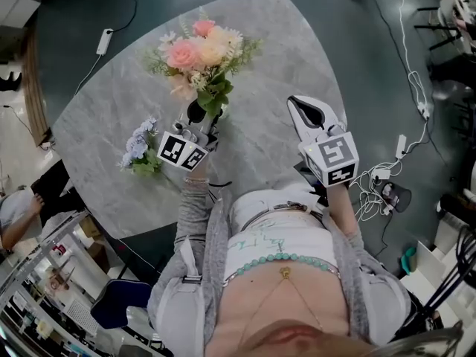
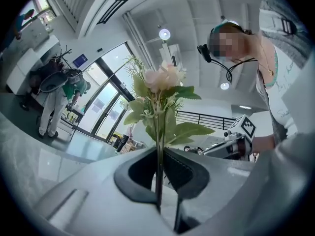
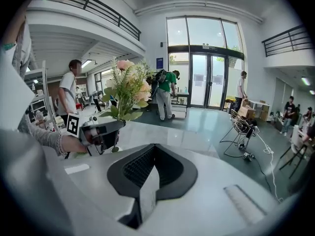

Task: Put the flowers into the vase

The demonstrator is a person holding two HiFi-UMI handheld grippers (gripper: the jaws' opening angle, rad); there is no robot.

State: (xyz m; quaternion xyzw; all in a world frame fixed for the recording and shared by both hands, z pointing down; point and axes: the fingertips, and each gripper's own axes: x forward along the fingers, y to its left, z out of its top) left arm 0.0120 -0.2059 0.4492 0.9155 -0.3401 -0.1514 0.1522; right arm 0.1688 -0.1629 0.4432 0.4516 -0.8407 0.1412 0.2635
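Note:
A bouquet of pink and peach flowers with green leaves stands upright over the grey marble table. My left gripper is shut on its stems from below. In the left gripper view the stems run straight up between the closed jaws to the blooms. A second bunch, pale blue flowers, lies on the table left of that gripper. My right gripper hovers over the table's right side, shut and empty. It looks toward the bouquet and the left gripper. I cannot make out a vase.
The table's near edge runs just in front of the person's body. Cables and a power strip lie on the dark floor around it. People stand in the hall beyond, and a wire cart is on the right.

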